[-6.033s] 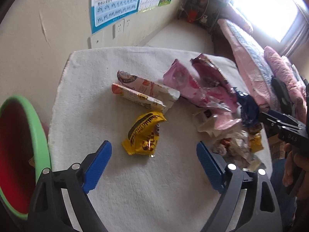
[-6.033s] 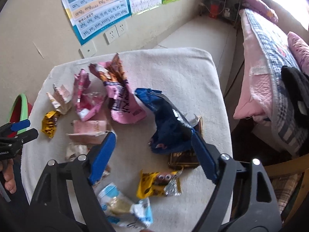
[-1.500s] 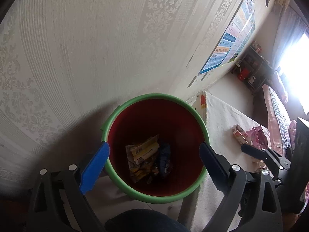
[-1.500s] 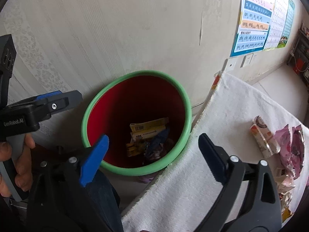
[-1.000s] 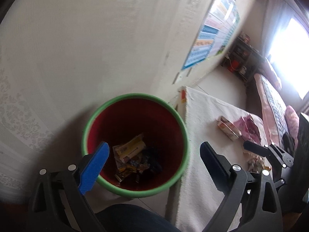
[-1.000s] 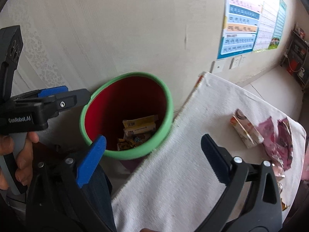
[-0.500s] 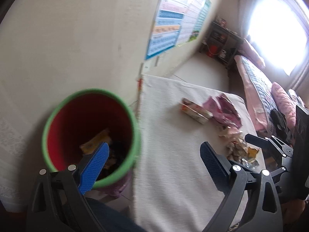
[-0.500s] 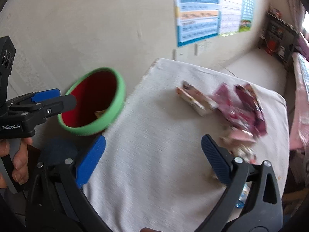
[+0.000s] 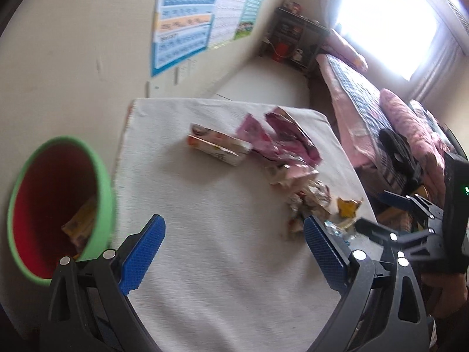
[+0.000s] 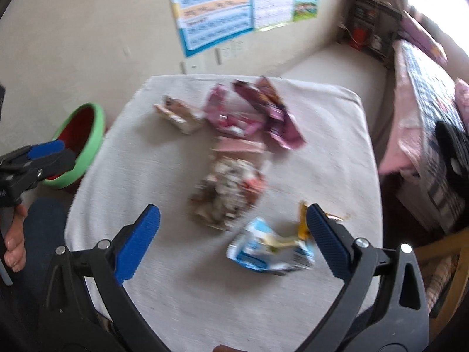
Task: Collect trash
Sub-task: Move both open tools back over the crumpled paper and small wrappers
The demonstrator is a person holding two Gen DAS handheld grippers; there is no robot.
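Both views are motion-blurred. The table (image 9: pixel 205 264), under a pale cloth, fills the centre of each frame. The bin (image 9: pixel 104 176), green-rimmed and red inside, stands just beside the table's edge at middle left of the left wrist view and holds wrappers; in the right wrist view it shows smaller at left (image 10: pixel 93 135).

The trash lies on the cloth in a loose string from the upper centre toward the lower right. In the right wrist view: a carton (image 10: pixel 178 116) at upper centre, pink bags (image 10: pixel 263 111) just right of it and touching, a crumpled heap (image 10: pixel 228 193) at centre, a blue pouch (image 10: pixel 269 252) at lower right and a yellow wrapper (image 10: pixel 303 223) touching its upper edge.

The left gripper (image 9: pixel 234 253) occupies the lower part of its own frame, blue pads wide apart, nothing between them, above bare cloth. The right gripper (image 10: pixel 234 240) is likewise spread and empty; the blue pouch lies near its right pad (image 10: pixel 328 243). A hand (image 10: pixel 13 234) shows at the left edge.
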